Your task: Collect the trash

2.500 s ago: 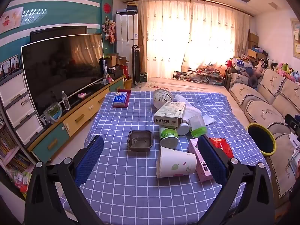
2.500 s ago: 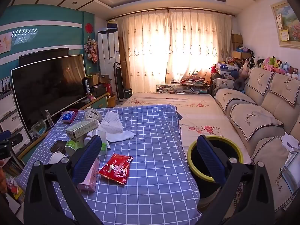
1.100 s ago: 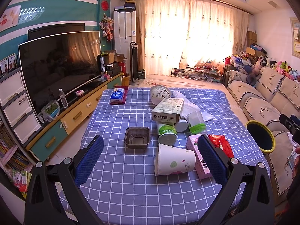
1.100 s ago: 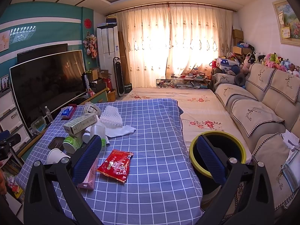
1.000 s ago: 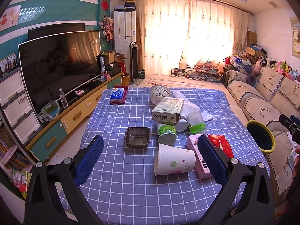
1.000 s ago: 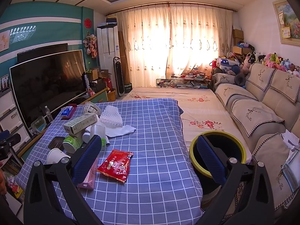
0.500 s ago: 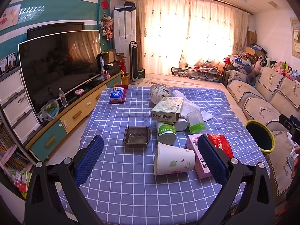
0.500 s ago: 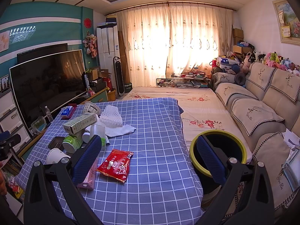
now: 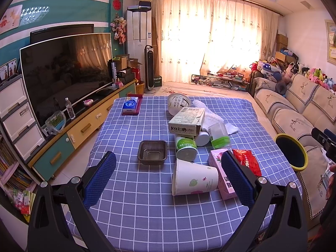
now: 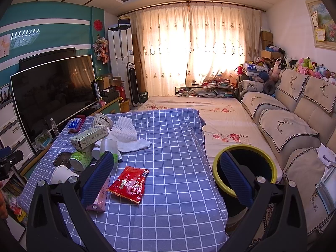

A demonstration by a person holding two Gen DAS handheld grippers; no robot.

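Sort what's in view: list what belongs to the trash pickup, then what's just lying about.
Job: paper cup, red snack packet, brown plastic tray, green-lidded tub, carton, yellow-rimmed bin.

Lying about: water bottle, TV, sofa.

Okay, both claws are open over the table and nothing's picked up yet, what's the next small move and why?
Probably lower the right claw onto the red snack packet. It lies flat and apart from the other trash, nearest that claw, and the yellow-rimmed bin stands just beside the table on the same side.
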